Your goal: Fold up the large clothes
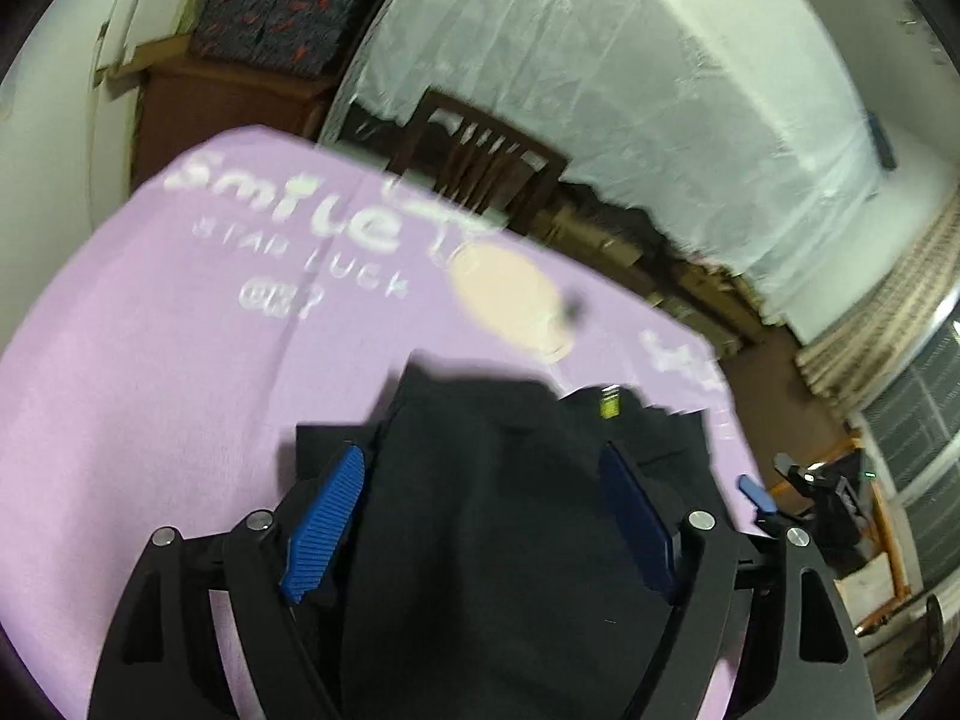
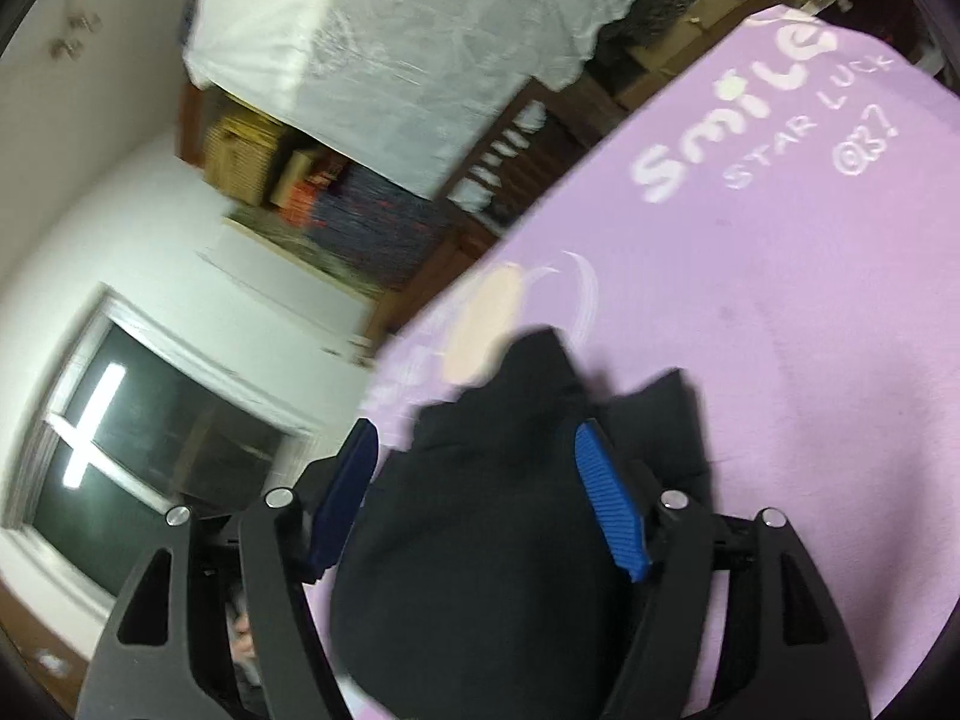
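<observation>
A black garment [image 1: 492, 540] lies bunched on a purple sheet [image 1: 150, 360] printed with "Smile Star Luck". My left gripper [image 1: 480, 456] is open, its blue pads [image 1: 327, 522] spread wide on either side of the black cloth, which lies loose between them. In the right wrist view the same black garment [image 2: 480, 540] rests on the purple sheet [image 2: 780, 360]. My right gripper [image 2: 474, 432] is open too, with the cloth mounded between its pads [image 2: 612, 510]. A black tool with a blue pad [image 1: 753, 492] shows at the sheet's right edge in the left wrist view.
A dark wooden chair [image 1: 480, 162] stands behind the sheet's far edge. A large white draped cover [image 1: 600, 60] rises beyond it. A wooden cabinet [image 1: 228, 102] holds patterned folded cloth. A dark window [image 2: 150, 450] is on the wall at the left.
</observation>
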### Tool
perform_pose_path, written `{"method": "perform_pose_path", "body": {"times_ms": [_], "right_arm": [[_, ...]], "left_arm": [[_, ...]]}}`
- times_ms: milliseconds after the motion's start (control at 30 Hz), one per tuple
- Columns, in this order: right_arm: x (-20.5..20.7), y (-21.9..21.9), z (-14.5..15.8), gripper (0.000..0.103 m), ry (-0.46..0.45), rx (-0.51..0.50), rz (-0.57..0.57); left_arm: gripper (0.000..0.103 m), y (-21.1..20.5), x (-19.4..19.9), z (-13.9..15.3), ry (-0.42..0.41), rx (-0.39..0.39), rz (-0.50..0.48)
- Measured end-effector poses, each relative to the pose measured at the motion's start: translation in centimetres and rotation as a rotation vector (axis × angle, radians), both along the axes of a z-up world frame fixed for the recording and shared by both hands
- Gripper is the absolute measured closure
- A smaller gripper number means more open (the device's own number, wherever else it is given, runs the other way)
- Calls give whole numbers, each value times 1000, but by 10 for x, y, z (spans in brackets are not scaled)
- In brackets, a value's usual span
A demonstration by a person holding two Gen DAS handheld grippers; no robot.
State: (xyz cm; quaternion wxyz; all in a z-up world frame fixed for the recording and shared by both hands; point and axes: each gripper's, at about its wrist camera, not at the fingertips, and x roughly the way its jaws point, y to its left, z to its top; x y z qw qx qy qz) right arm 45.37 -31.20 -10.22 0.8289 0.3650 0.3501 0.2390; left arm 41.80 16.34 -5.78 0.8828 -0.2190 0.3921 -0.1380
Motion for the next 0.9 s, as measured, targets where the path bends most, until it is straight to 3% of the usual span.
{"method": "perform_pose_path", "body": {"times_ms": [300, 367, 467, 533, 633, 733, 767, 900], "right_arm": [[34, 38, -16, 38, 83, -161, -13], [35, 49, -20, 71, 89, -276, -43], [37, 48, -35, 93, 120, -340, -60], [39, 40, -39, 97, 137, -340, -81], [40, 28, -48, 97, 154, -286, -89], [34, 20, -46, 93, 145, -241, -111], [30, 17, -40, 87, 135, -238, -137], [5, 32, 8, 88, -36, -325, -169]], "left_arm": [[23, -26, 26, -27, 60, 218, 74], [23, -26, 32, -42, 108, 256, 96], [23, -25, 34, -52, 107, 284, 111], [23, -30, 35, -53, 105, 325, 116], [24, -26, 34, -54, 108, 312, 122], [30, -22, 23, -43, 96, 293, 148], [30, -23, 18, -33, 70, 288, 149], [30, -53, 0, 4, -40, 206, 46]]}}
